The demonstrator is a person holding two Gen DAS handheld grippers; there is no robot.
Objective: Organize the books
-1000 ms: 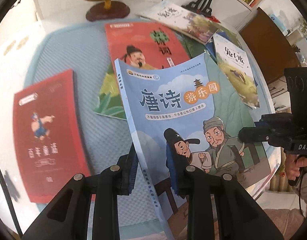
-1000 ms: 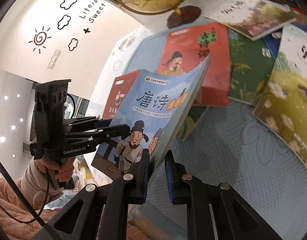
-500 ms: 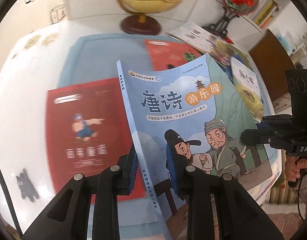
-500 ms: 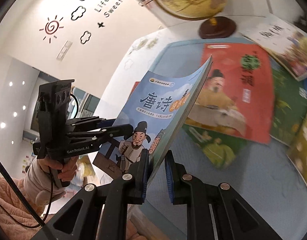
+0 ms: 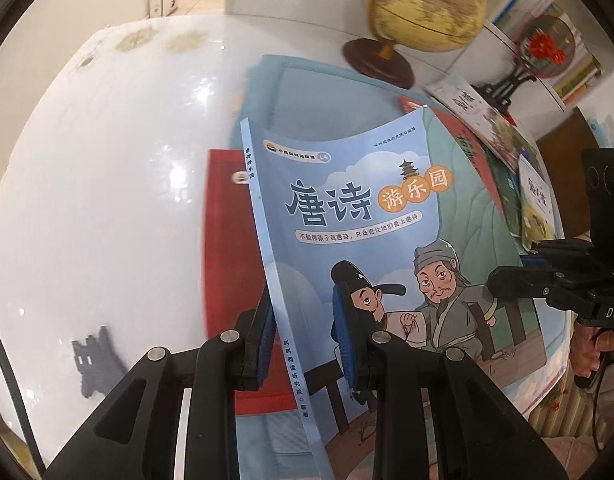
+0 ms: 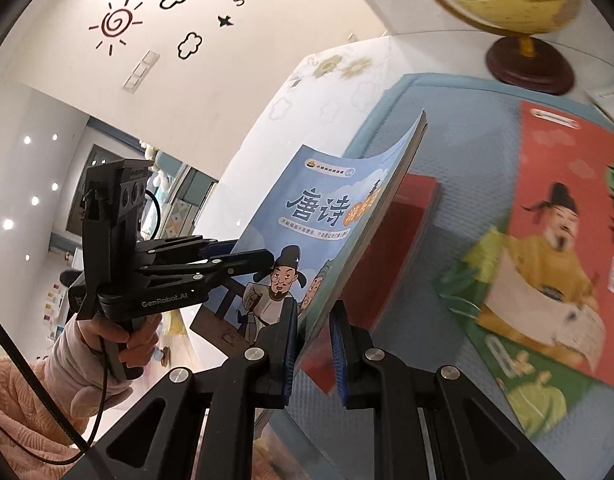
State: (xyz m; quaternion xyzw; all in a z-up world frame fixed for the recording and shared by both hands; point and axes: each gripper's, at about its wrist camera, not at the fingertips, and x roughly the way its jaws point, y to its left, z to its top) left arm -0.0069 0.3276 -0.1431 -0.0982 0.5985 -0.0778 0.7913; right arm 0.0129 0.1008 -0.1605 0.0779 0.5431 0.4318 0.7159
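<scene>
Glossy white table (image 5: 107,200), blue mat (image 6: 447,152).

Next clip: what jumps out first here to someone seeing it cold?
The blue book held up off the teal mat, left claw at its spine edge, right claw at the opposite edge. Under it lies a red book; a globe stands behind.

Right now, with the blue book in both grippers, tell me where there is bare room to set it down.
Free: the white tabletop left of the red book, and the mat strip between that book and the globe base. Crowded: the mat's right side, where books overlap.
</scene>
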